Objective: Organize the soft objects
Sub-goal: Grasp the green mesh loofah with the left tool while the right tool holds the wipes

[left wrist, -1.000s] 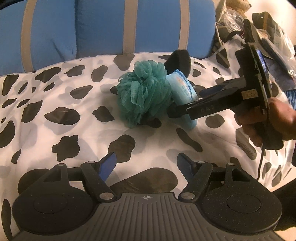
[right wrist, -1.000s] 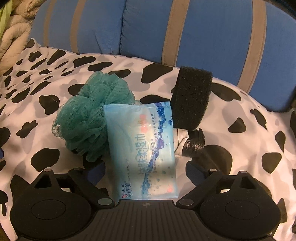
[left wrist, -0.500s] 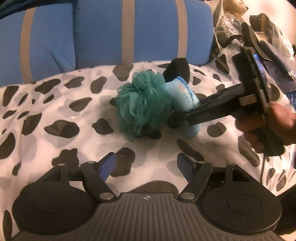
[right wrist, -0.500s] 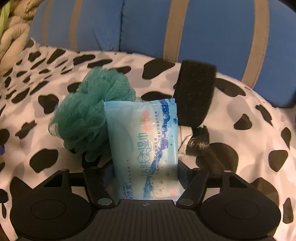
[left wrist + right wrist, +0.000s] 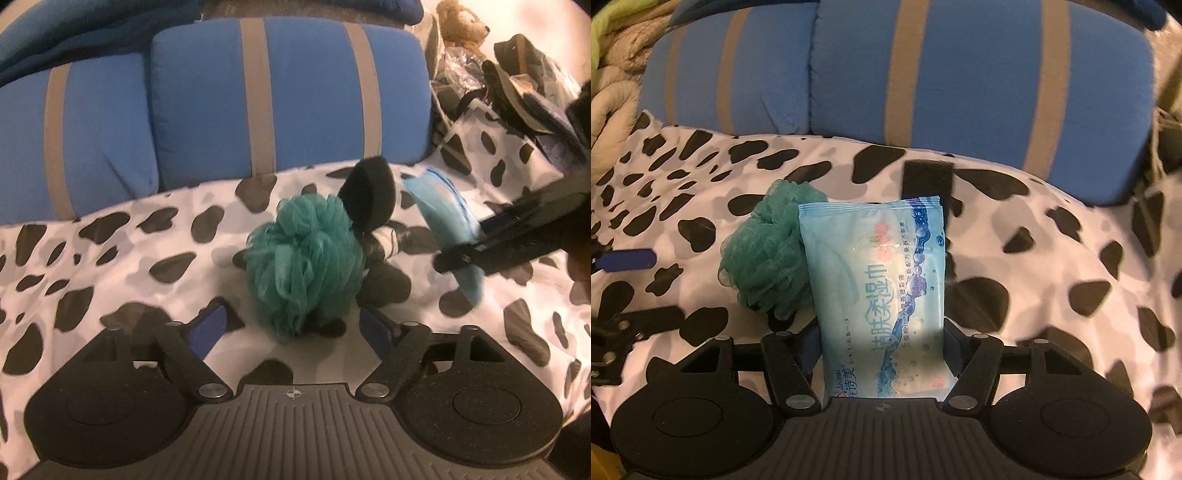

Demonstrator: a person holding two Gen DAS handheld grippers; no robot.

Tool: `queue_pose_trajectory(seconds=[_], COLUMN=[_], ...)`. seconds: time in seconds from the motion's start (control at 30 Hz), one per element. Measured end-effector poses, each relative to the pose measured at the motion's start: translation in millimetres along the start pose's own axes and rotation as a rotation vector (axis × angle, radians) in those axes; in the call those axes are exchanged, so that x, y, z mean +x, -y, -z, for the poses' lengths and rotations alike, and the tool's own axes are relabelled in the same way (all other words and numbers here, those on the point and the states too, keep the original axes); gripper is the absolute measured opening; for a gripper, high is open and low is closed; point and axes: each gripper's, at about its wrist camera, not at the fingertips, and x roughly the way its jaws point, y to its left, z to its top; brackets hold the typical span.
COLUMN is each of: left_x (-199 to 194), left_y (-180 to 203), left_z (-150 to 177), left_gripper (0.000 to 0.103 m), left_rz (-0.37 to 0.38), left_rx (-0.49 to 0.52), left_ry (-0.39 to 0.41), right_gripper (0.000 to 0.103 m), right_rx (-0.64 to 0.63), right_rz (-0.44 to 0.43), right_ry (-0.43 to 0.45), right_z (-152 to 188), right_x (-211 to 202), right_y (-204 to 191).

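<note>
A teal mesh bath pouf [image 5: 303,266] lies on the cow-print sheet [image 5: 122,266], with a black sponge [image 5: 369,195] just behind it. My left gripper [image 5: 291,328] is right in front of the pouf. Its jaws are opening, the pouf's lower edge sits between the blue pads [image 5: 207,328], and neither pad presses on it. My right gripper [image 5: 881,347] is shut on a light blue pack of wet wipes [image 5: 875,280], held up off the sheet. In the left wrist view that pack [image 5: 443,221] hangs to the right of the pouf. The pouf [image 5: 764,258] and sponge [image 5: 927,177] lie behind the pack.
Blue cushions with grey stripes [image 5: 288,99] line the back of the sheet. A teddy bear [image 5: 461,26] and a heap of bags and clothes [image 5: 517,85] fill the far right corner. A chunky knitted blanket [image 5: 613,92] lies at the far left in the right wrist view.
My right gripper closed on the wipes pack and lifted it up and away from the pouf. My left gripper came closer to the pouf and its jaws widened.
</note>
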Motion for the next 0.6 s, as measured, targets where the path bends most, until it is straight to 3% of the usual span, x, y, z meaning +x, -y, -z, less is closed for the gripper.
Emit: queue_pose_trajectory(seconds=[0.33, 0.6], left_x=[31.4, 56.3], left_y=[6.0, 5.1], left_z=[-5.8, -8.0], left_gripper=[0.084, 0.084], left_rz=[0.000, 0.036], left_rx=[0.052, 0.073], left_ry=[-0.003, -0.027], right_gripper=[0.067, 0.067], right_rx=[0.087, 0.087], right_rz=[-0.002, -0.006], right_ry=[-0.045, -0.053], right_z=[23.7, 35.2], right_x=[-30.3, -48.9], right_y=[12.4, 3.5])
